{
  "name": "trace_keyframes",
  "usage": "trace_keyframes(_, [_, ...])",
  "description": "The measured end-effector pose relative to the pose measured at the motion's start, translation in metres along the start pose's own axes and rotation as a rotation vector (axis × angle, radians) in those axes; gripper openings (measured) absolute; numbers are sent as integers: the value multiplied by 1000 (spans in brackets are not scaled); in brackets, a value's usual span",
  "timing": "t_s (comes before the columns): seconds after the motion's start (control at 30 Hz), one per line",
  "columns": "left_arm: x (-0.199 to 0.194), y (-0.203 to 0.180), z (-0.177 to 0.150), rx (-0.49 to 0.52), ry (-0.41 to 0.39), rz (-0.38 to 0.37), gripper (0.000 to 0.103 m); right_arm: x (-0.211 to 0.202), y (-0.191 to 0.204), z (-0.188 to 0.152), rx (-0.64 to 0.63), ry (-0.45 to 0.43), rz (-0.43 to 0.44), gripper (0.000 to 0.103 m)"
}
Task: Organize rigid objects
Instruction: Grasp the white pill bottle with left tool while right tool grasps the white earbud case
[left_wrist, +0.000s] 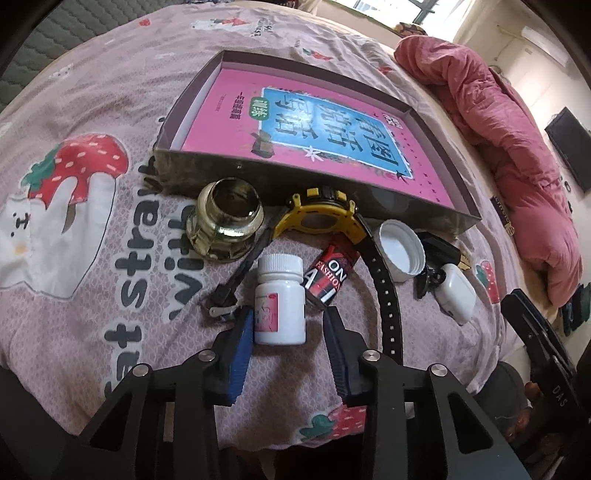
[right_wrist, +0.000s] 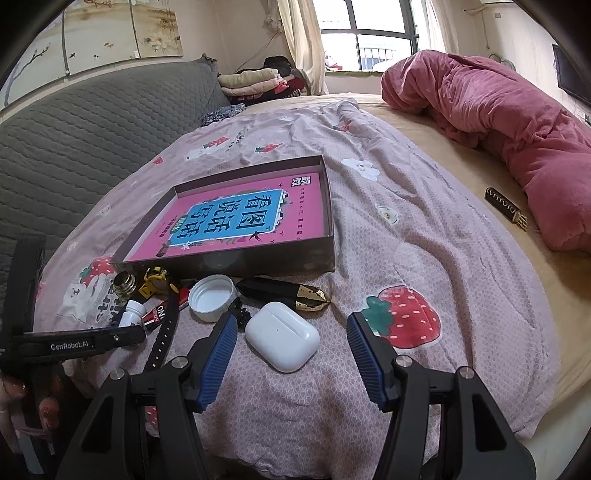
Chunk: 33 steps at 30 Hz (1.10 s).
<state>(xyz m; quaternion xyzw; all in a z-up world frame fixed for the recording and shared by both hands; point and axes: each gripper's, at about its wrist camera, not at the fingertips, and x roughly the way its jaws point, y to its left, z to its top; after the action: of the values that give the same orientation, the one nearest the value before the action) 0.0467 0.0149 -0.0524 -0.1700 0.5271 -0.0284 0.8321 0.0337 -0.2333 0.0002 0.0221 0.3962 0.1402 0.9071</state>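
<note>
White plastic pill bottle (left_wrist: 280, 304) bracketed, not yet pinched, by half-closed left gripper (left_wrist: 290, 325); next, firm squeeze, then lift toward shallow brown cardboard box (left_wrist: 221, 171); right gripper (right_wrist: 291, 332) wide, empty.

I'm working in a home bedroom — a bed (right_wrist: 461, 206) under a strawberry-print sheet (right_wrist: 369, 229), a rumpled pink quilt (right_wrist: 491, 110), a grey quilted headboard (right_wrist: 85, 140), folded clothes (right_wrist: 255, 83) by the curtained window (right_wrist: 365, 33) — and a wall-mounted television (left_wrist: 569, 147).
</note>
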Motion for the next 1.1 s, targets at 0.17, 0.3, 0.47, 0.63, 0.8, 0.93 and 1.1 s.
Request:
trace_keyframes(0.17, [1, -4, 6, 38, -15, 18, 38, 11, 1, -1, -10, 46, 16, 61])
trace_keyframes(0.3, [4, -5, 5, 53, -13, 25, 38, 29, 4, -4, -31, 134, 31, 61])
trace_keyframes(0.47, [4, -6, 4, 70, -17, 35, 38, 48, 11, -6, -90, 192, 47, 61])
trace_keyframes(0.63, [2, -3, 1, 73, -21, 35, 36, 60, 6, -5, -116, 206, 86, 61])
trace_keyframes(0.8, [1, 5, 3, 38, -22, 17, 35, 71, 6, -2, -151, 214, 119, 61])
trace_keyframes(0.93, [3, 6, 4, 35, -19, 20, 35, 78, 7, 0, -186, 215, 142, 63])
trace_keyframes(1.1, [6, 1, 3, 56, -11, 38, 34, 78, 2, 1, -165, 212, 180, 62])
